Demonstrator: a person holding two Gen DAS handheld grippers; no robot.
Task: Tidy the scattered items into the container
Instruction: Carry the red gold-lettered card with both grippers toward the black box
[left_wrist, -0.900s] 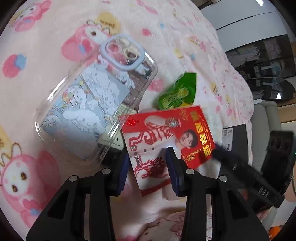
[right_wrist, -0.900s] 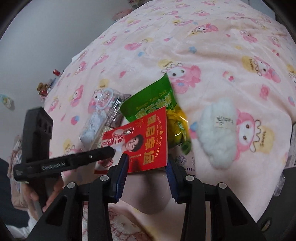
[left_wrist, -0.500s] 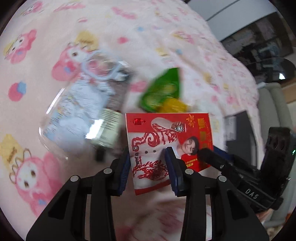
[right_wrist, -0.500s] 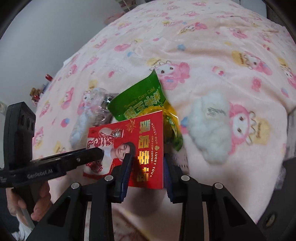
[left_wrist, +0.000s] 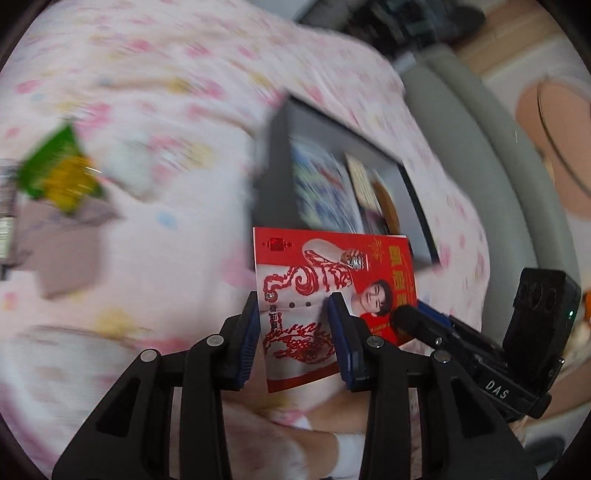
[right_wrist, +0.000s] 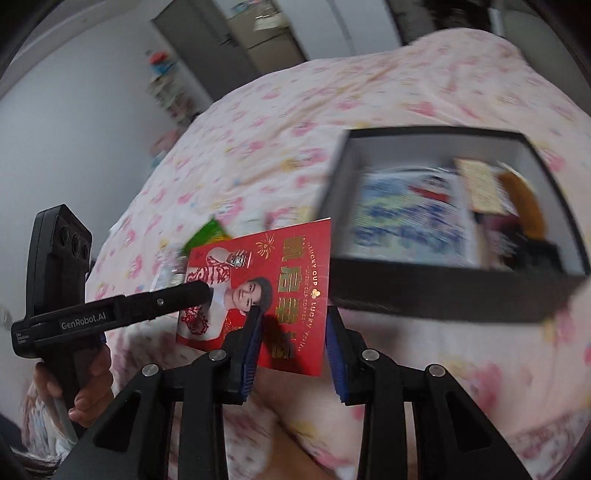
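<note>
A red packet (left_wrist: 332, 288) with a printed portrait hangs above the pink cartoon blanket, held at both ends. My left gripper (left_wrist: 293, 306) is shut on its left part. My right gripper (right_wrist: 293, 314) is shut on its right part, and its tip also shows in the left wrist view as the right gripper (left_wrist: 406, 315). In the right wrist view the left gripper (right_wrist: 199, 291) presses on the red packet (right_wrist: 280, 280). Just beyond stands the open black box (right_wrist: 443, 291), the same black box (left_wrist: 277, 177) with several flat items inside.
A green snack bag (left_wrist: 59, 177) and a brownish flat item (left_wrist: 62, 251) lie on the blanket at the left, blurred. A grey sofa (left_wrist: 480, 147) runs past the bed's right edge. A person's hand (right_wrist: 88, 387) grips the left handle. White wall and shelves stand behind.
Both grippers have swung to the right with the red packet between them, away from the phone case and snack bag. The black box has come into full view just beyond the packet.
</note>
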